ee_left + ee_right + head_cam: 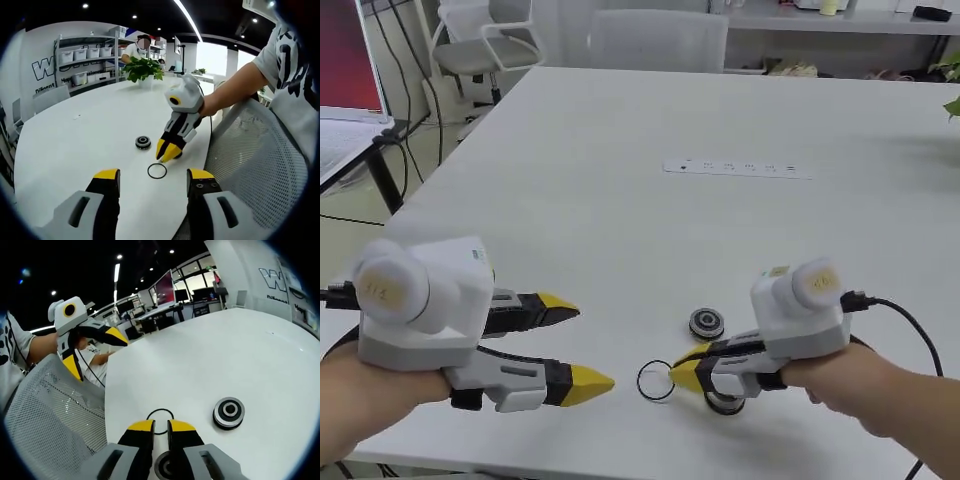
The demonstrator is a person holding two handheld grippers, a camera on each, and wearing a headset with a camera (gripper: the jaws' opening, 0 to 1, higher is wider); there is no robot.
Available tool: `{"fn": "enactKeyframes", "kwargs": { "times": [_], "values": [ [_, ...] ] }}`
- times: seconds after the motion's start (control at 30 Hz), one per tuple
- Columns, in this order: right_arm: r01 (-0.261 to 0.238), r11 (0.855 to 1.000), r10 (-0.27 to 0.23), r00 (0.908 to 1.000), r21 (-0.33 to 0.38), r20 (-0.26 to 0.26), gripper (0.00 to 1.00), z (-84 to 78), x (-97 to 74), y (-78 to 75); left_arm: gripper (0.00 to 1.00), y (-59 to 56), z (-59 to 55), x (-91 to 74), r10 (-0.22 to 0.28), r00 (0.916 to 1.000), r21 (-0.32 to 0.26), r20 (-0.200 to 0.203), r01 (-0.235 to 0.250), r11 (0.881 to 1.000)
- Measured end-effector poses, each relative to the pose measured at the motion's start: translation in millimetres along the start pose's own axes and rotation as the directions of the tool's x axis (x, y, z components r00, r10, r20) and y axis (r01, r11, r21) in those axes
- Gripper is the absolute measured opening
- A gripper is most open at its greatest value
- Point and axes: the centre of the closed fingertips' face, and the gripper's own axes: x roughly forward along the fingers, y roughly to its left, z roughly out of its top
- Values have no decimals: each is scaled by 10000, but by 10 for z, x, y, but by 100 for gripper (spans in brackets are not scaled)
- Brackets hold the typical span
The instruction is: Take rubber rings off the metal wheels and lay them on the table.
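Rubber ring (655,382) is laid on the bench (620,180).
Left gripper (592,346) jaws are held wide apart; right gripper (686,365) jaws are pinched together.

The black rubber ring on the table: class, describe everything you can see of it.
The rubber ring is a thin, plain black closed loop, round and unstretched. It lies flat on the white table, off any wheel, with bare table showing through it. The right gripper, jaws nearly together, has its yellow tips at the ring's edge; whether they pinch or touch it cannot be told. A metal wheel lies apart nearby.
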Motion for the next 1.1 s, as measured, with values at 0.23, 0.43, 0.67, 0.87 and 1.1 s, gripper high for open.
{"fn": "enactKeyframes", "kwargs": {
  "times": [0.23,0.43,0.67,0.87,1.1],
  "values": [
    [5,9999,-7,9998,108,197,12,44,-85,-15,50,-29,17,31,-130,9999,43,-51,131,9999],
    [79,9999,-84,9981,83,603,16,122,-197,-53,50,-29,46,74,-258,9996,133,-122,259,9996],
    [135,9999,-136,9956,16,929,23,161,-318,-82,50,4,114,125,-334,9994,212,-135,337,9992],
    [246,9994,-218,9937,-239,1101,31,155,-432,-99,50,12,140,187,-441,9987,286,-245,448,9986],
    [383,9980,-313,9906,-501,1328,39,130,-571,-130,50,1,174,287,-623,9976,274,-317,632,9976]
  ]
}}
